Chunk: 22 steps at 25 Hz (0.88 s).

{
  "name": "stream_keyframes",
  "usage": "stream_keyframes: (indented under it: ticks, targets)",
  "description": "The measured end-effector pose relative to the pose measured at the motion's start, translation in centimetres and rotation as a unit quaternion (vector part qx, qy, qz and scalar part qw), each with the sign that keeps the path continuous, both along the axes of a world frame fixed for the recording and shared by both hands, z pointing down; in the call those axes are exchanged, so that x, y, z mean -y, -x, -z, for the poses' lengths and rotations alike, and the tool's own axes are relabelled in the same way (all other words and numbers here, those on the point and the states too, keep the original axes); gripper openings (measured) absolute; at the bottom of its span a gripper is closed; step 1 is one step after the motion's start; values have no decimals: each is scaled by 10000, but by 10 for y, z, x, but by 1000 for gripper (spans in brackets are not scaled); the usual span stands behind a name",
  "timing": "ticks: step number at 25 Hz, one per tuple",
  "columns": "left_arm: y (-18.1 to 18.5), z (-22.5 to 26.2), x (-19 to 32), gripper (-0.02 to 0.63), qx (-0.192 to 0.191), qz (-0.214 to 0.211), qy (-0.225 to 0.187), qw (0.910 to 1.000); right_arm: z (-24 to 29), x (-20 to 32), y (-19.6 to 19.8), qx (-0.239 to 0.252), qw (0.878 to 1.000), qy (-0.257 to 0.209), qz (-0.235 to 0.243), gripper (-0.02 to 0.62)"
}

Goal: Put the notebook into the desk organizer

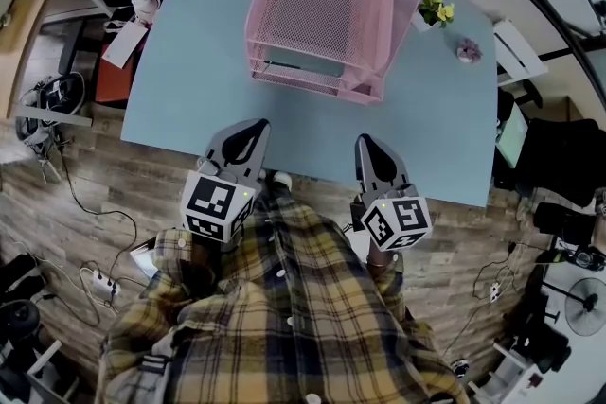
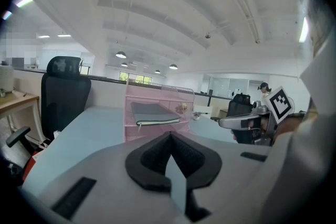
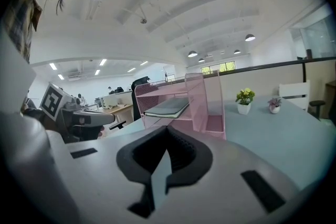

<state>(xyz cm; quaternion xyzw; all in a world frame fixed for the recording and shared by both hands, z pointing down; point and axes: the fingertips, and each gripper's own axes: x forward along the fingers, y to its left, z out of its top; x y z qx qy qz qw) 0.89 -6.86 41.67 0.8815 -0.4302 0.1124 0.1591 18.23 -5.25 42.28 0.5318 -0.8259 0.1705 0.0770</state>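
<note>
The thin grey closed notebook (image 2: 155, 113) lies flat under the top tray of the pink wire-mesh desk organizer (image 1: 383, 24); the left gripper (image 1: 256, 126) and right gripper (image 1: 365, 143) each have their jaws pressed together, empty.

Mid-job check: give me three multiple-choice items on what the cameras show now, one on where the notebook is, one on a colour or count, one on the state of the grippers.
1. Where is the notebook?
A. on the bare table
B. on a tray of the desk organizer
C. in a gripper

2. How many small potted plants stand on the table?
A. none
B. two
C. four

3. How do the left gripper and the right gripper stand?
A. both shut, empty
B. both open
C. left shut on the notebook

Answers:
1 B: it lies flat on a pink mesh tray below the top one.
2 B: a yellow-flowered plant and a purplish plant stand to the right of the organizer in the head view.
3 A: each gripper view shows the jaws together with nothing between them.
</note>
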Motion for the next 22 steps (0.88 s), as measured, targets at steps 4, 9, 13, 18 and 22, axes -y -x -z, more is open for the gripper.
stream_keyframes:
  ticks: [4, 9, 13, 18, 22]
  targets:
    - [0, 1, 0, -9, 3, 4, 4, 10000, 0, 1, -1, -20, 10000, -1, -16, 1]
    - [1, 1, 0, -9, -6, 7, 1, 10000, 1, 0, -2, -19, 10000, -12, -48, 1]
    - [2, 0, 1, -9, -5, 32, 7, 10000, -1, 1, -1, -30, 10000, 29, -10, 2]
    - [2, 0, 2, -9, -11, 21, 15, 10000, -2, 1, 0, -55, 10000, 43, -25, 2]
    - [5, -1, 2, -9, -1, 14, 15, 10000, -4, 1, 2, -87, 9999, 60, -31, 2]
